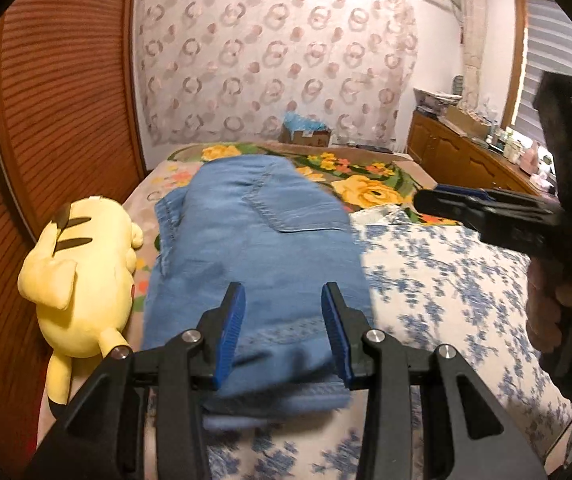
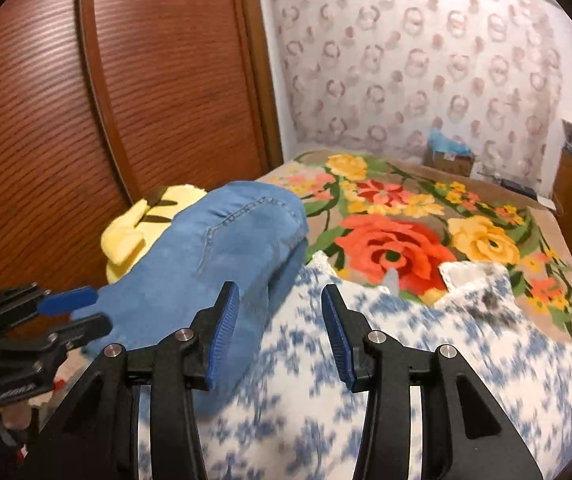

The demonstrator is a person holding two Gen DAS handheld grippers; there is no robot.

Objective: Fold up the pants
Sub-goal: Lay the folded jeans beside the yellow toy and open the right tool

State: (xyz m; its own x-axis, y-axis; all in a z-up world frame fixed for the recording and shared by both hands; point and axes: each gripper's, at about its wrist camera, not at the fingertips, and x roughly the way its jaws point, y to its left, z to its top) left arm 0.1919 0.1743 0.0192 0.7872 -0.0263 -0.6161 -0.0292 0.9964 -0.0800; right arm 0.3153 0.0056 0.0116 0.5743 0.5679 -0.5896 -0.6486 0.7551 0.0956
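- The blue denim pants [image 1: 254, 248] lie folded into a thick, long bundle on the bed, and everything below is placed relative to that bundle.
- A back pocket with pale stitching [image 1: 286, 208] faces up on the bundle's top layer.
- Under the near end of the pants is a white quilt with blue flowers [image 1: 446, 280], which spreads out to the right of them.
- Beyond and to the right of the pants lies a blanket with large red and yellow roses [image 2: 398, 240].
- A yellow plush toy [image 1: 82, 276] lies just beside the pants on their left, between them and the ribbed wooden doors [image 1: 58, 100].
- The left gripper [image 1: 282, 332] sits over the near end of the pants with its blue-padded fingers spread wide; the denim shows between them, but motion blur makes it hard to say whether either pad touches the cloth.
- The right gripper [image 2: 282, 332] is to the right of the pants, its fingers likewise spread apart and holding nothing; its left pad stands in front of the bundle's edge, the rest over the quilt.
- In the left wrist view the right gripper appears well right of the pants, above the quilt, with the person's hand [image 1: 554, 312] around its handle.
- Far past the pants, a cardboard box [image 1: 306, 134] stands by the patterned wall curtain [image 1: 278, 52].
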